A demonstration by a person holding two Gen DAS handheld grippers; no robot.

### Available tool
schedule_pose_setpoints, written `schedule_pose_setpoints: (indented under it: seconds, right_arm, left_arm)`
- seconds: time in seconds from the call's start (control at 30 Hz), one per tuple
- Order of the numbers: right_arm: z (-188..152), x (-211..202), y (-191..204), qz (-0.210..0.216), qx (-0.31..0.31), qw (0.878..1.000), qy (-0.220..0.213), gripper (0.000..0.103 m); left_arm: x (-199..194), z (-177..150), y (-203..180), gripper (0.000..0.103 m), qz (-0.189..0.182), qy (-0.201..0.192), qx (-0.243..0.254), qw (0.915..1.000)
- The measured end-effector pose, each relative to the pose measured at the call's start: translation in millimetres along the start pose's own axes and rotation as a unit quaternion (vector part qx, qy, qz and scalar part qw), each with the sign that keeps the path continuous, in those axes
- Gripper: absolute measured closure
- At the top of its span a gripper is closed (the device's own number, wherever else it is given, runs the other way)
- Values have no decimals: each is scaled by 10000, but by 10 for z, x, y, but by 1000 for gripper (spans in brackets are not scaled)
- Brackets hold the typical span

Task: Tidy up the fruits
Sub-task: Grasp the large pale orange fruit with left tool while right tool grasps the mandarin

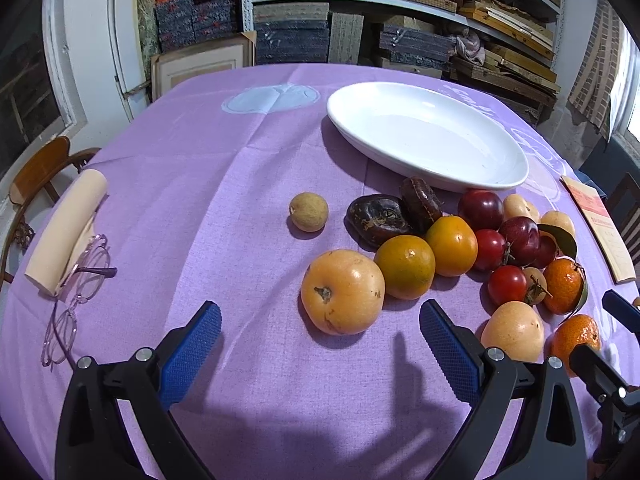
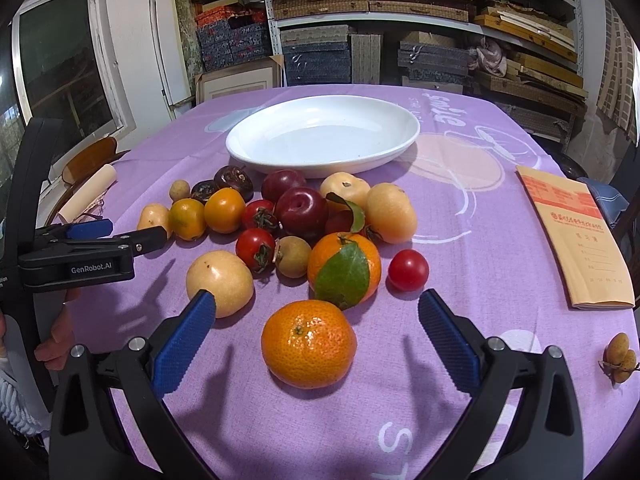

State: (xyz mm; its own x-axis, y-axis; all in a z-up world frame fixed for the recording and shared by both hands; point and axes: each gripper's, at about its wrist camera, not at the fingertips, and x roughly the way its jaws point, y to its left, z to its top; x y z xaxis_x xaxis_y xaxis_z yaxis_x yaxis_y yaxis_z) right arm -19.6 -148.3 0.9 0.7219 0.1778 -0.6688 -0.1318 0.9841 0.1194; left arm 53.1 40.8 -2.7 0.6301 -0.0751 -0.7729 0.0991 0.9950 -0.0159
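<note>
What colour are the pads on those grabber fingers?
Blue, with a fine waffle texture, on black arms. The right wrist view shows the pads best.

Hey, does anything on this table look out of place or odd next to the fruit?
Yes: a pair of glasses lies folded at the left edge beside a cream roll, and an exercise book sits at the right. None is fruit. The white dish holds nothing.

fruits [image 2: 296,232]: mixed, heaped on cloth | plate [image 2: 404,142]: white, empty, behind
</note>
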Motion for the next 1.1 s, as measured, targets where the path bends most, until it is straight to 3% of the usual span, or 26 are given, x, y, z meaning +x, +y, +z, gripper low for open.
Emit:
schedule_pose_setpoints:
  seconds: [0.33, 0.5, 0.67, 0.87, 1.1]
  right_arm:
    - [-4, 24, -10, -7, -6, 10000, 13, 4]
    - [-7, 15, -29, 39, 34, 10000, -3, 4]
    - [-10, 20, -30, 17, 21, 10000, 21, 4]
    - [-19, 31, -25, 22, 31, 10000, 60, 4]
    - [-21, 33, -22, 38, 58, 10000, 62, 4]
  left_arm:
    - [184, 57, 163, 4, -357, 141, -155, 9991]
    - [165, 55, 230, 22, -521, 113, -221, 9983]
    - [155, 51, 194, 25, -540, 28, -105, 9985]
    - [168, 86, 38, 51, -738, 22, 216, 9970]
    - [251, 126, -34, 51, -733, 199, 434, 9962]
